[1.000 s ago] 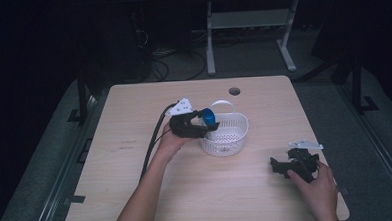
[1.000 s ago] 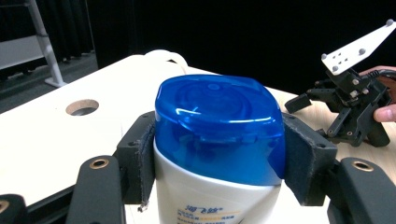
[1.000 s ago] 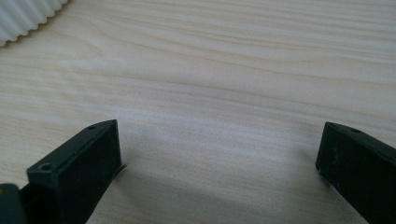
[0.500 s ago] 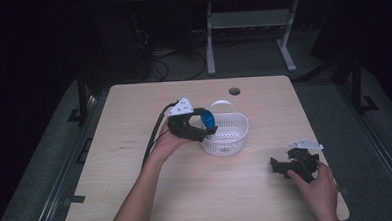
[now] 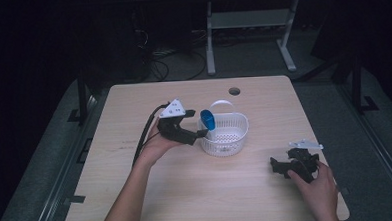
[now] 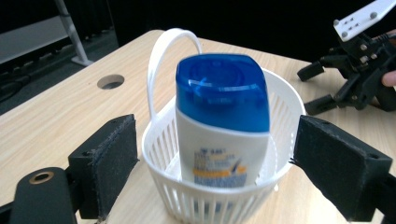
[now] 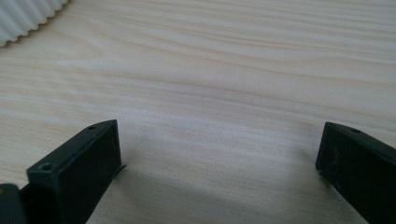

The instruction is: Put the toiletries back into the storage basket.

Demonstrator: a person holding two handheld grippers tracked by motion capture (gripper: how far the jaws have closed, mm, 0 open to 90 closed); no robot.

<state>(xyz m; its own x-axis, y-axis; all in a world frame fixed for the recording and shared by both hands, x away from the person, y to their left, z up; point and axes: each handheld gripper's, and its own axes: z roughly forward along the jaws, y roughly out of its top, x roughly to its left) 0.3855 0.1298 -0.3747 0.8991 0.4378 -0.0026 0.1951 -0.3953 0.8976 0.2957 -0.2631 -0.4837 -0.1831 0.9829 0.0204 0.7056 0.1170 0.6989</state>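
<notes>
A white slatted basket (image 5: 225, 134) with a hoop handle stands mid-table. A white bottle with a blue cap (image 5: 207, 120) stands upright inside it against the left wall. My left gripper (image 5: 201, 133) hovers just left of the basket, open. Its jaws have just been opening. In the left gripper view the bottle (image 6: 223, 121) and basket (image 6: 285, 116) sit between and beyond the wide-apart jaws of the left gripper (image 6: 219, 172), untouched. My right gripper (image 5: 282, 166) rests on the table at the front right. It is open over bare wood (image 7: 219, 154).
A round cable hole (image 5: 234, 91) lies behind the basket. The left gripper's cable (image 5: 141, 143) trails toward the table's left side. The other hand's gripper (image 6: 355, 79) lies beyond the basket in the left gripper view. A corner of the basket (image 7: 23, 16) borders the right gripper view.
My left gripper has let go of the bottle and drawn back to the left. The bottle stays standing in the basket. The right hand has not moved.
</notes>
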